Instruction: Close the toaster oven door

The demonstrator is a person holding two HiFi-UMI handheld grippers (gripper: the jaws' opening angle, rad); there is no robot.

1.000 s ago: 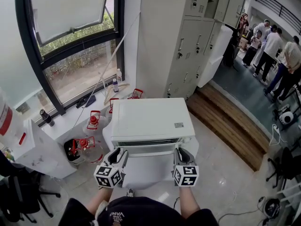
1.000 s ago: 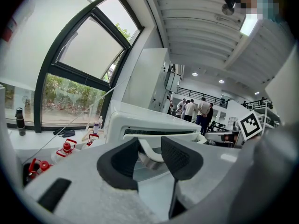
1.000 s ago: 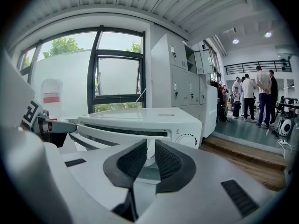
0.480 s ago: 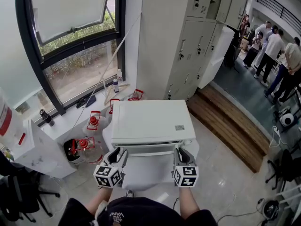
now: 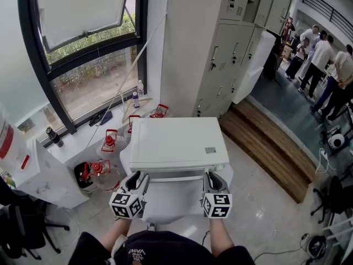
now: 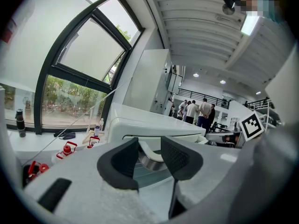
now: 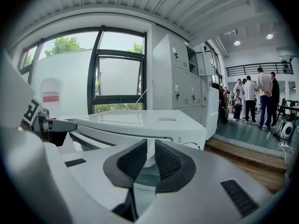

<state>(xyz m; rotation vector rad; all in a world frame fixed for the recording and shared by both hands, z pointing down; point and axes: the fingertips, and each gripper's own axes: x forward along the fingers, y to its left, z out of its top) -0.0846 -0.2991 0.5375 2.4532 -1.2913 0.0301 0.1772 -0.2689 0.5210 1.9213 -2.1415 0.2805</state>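
At the table's (image 5: 124,158) near edge the oven (image 5: 179,142) lies crosswise. Its door (image 5: 174,196) faces the person and is tilted higher than before. The left gripper (image 5: 137,182) and right gripper (image 5: 212,181) clamp the handle (image 6: 150,158).

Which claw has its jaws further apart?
The left claw: its jaws sit wide apart on the oven door handle, while those of the right claw nearly meet.
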